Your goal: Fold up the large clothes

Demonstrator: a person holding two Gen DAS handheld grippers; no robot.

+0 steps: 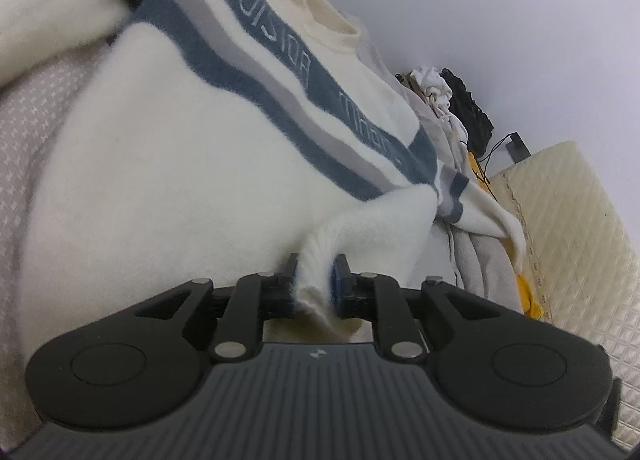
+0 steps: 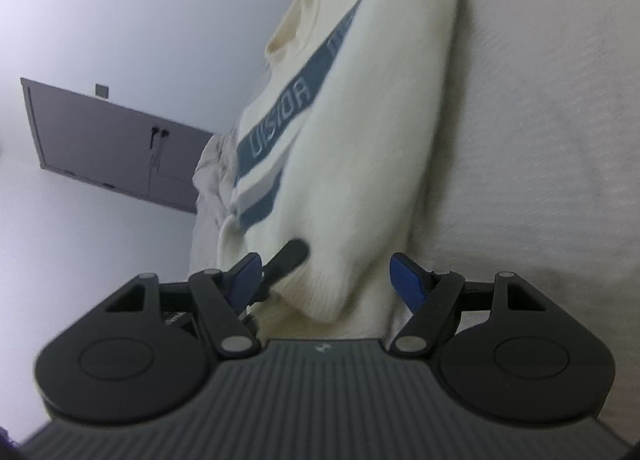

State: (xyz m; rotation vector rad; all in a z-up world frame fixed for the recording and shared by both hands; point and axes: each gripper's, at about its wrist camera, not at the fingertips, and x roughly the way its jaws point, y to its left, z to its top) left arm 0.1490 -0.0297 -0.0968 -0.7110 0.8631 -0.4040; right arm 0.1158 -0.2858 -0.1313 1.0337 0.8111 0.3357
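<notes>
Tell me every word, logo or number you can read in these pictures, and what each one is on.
"VISION": pale stitched letters on the blue stripe across the chest of the cream sweater; it also shows in the right wrist view.
A second word follows on the same stripe, but it is too blurred and creased to read.
A small pale emblem on the left gripper's body: a mark, not letters.
No numbers are visible.

We see cream sweater [image 1: 160,180], blue and grey stripes across chest, pale lettering on widest blue stripe. Under sweater: grey bedcover [image 1: 36,132], small white crosses. Beside sweater: black garment [image 1: 472,104], yellow cloth [image 1: 528,296], cream quilted headboard [image 1: 576,228].
</notes>
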